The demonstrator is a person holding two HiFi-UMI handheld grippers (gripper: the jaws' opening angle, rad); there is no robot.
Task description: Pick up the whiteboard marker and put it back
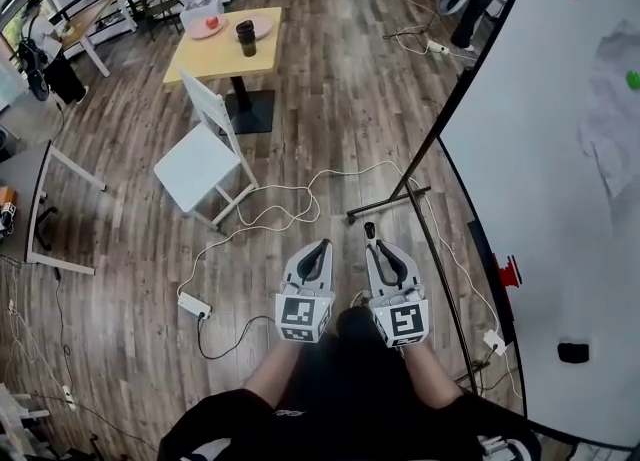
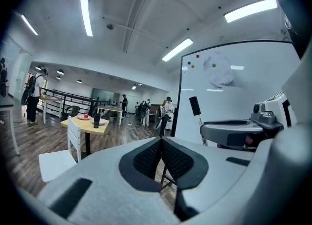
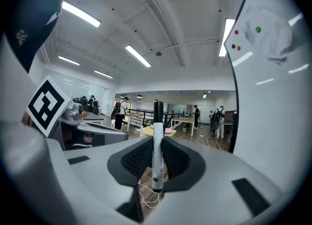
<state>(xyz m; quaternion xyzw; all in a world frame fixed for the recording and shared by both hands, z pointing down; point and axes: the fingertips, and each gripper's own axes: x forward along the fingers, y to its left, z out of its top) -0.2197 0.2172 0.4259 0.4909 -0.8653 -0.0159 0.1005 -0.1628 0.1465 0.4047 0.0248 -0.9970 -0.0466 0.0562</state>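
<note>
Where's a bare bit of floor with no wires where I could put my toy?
Bare wood lies between the white chair and the grey desk, and between the yellow table and the whiteboard. It is crowded from the chair to the whiteboard's foot, where the white cable loops off the power strip.

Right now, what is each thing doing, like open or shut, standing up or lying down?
Left gripper, jaws together, nothing between them.
Right gripper, jaws shut on the marker.
Marker, held upright, black cap on top.
Whiteboard, standing up.
Chair, upright, nobody on it.
Cup, upright on the yellow table.
</note>
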